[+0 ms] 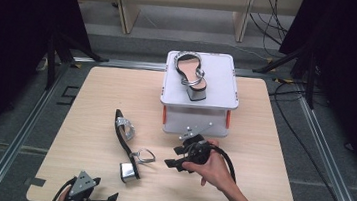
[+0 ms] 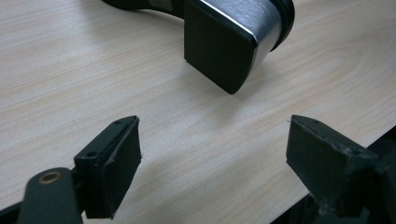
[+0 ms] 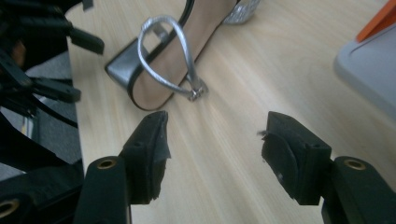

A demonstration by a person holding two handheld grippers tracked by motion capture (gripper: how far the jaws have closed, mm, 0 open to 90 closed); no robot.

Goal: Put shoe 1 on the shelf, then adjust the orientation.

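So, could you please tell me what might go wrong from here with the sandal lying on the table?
1. The sandal on the table lies on its side, so jaws closing on the smooth block heel might slip or tip it.
2. The thin ankle strap loops loose near the open right gripper and could snag a jaw.
3. Both grippers, left included, point at that heel end, so they might collide.

One sandal [image 1: 190, 75] on box [image 1: 222, 92] at table [image 1: 261, 154] rear; other sandal [image 1: 128, 145] left-front of box.
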